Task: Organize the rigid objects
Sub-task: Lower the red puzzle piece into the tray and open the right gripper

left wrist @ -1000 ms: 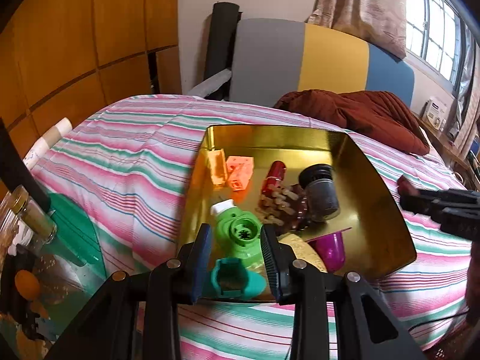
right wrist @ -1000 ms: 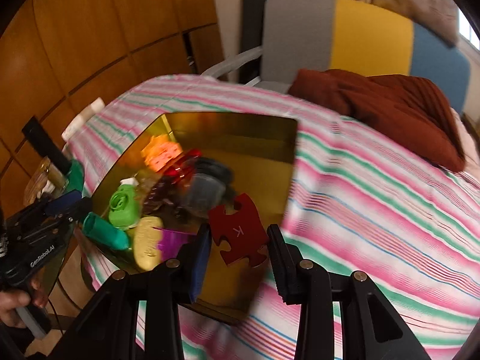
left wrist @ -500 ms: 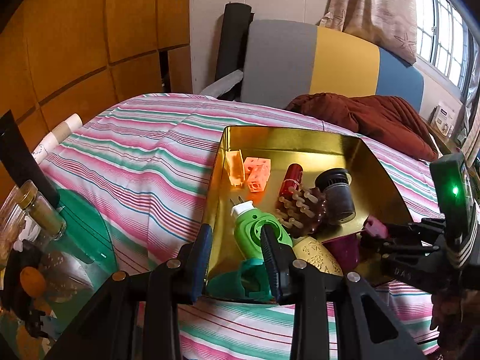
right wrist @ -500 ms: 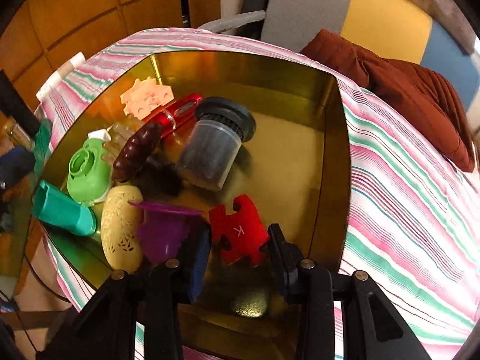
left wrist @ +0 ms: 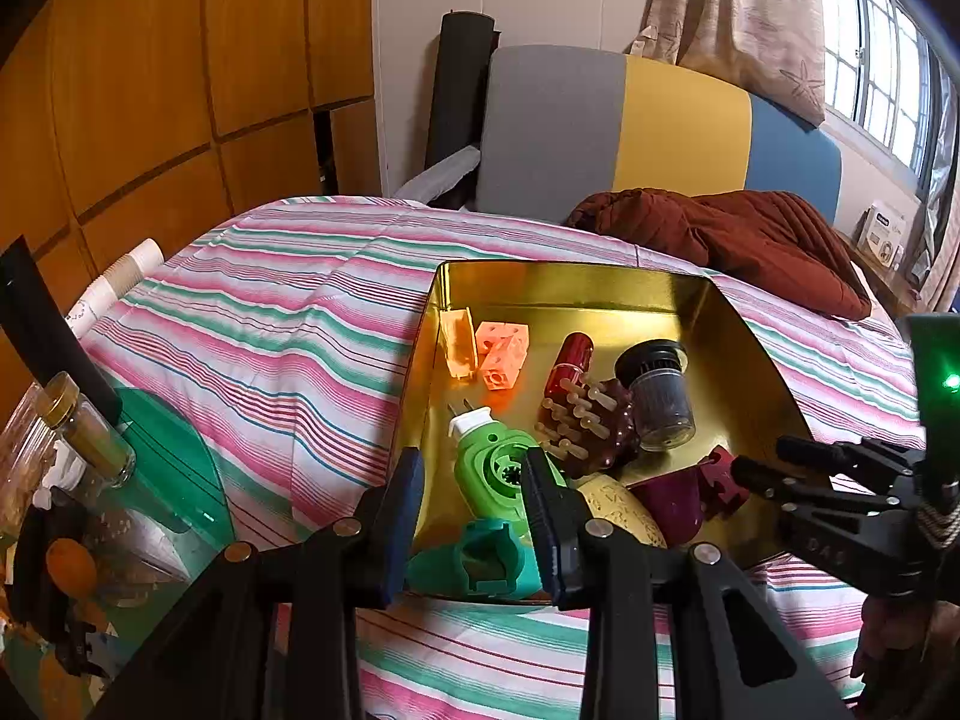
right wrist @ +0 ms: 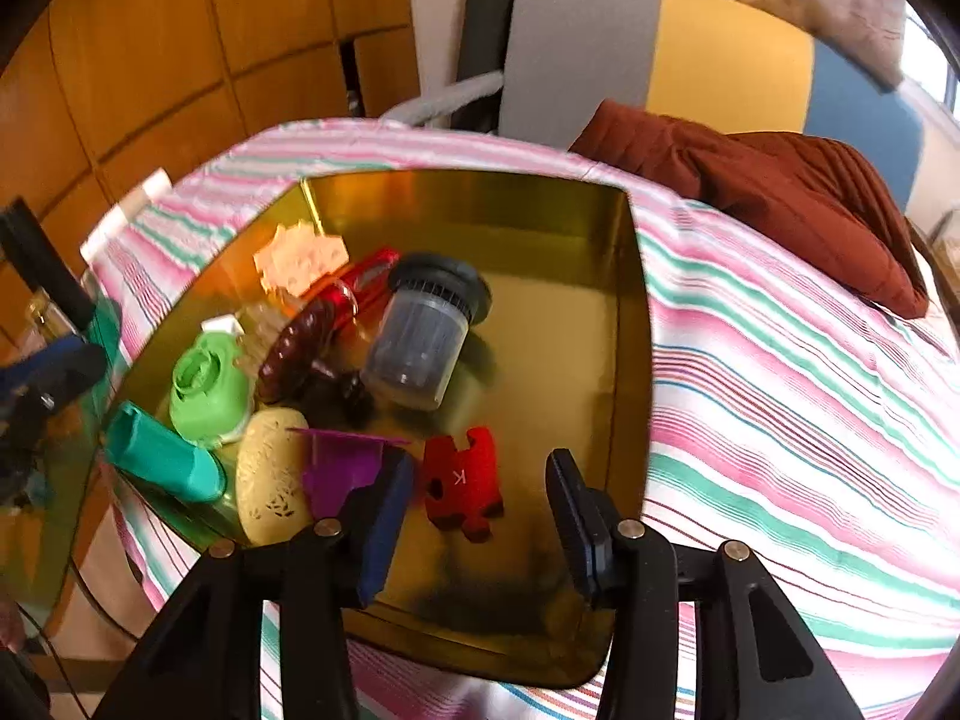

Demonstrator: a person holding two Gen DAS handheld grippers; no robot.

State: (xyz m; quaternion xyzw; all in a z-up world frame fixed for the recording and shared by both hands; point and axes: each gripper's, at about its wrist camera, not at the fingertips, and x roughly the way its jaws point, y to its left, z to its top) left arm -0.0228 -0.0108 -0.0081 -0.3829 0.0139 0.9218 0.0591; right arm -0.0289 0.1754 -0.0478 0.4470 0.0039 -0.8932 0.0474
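A gold tray [left wrist: 570,270] on the striped bed holds orange blocks [left wrist: 501,354], a red cylinder [left wrist: 570,360], a dark jar [left wrist: 660,396], a pegged brown brush [left wrist: 588,426], a green plug device [left wrist: 498,462], a cream oval [left wrist: 624,510] and a purple cup [left wrist: 672,498]. My left gripper [left wrist: 474,468] is at the tray's near left corner, shut on a teal piece [left wrist: 480,558] that overhangs the rim. My right gripper [right wrist: 480,468] is low inside the tray with its jaws opening. A red puzzle piece [right wrist: 462,486] lies on the floor between them, untouched by the pads.
A brown quilt [left wrist: 750,240] lies behind the tray, before a grey, yellow and blue headboard [left wrist: 630,126]. A green glass side table [left wrist: 168,468] with jars stands at the left, beside stacked paper cups [left wrist: 114,288]. Wooden panels line the left wall.
My right gripper came down into the tray with the red puzzle piece, and its jaws parted, leaving the piece on the tray floor. The left gripper kept its hold on the teal piece.
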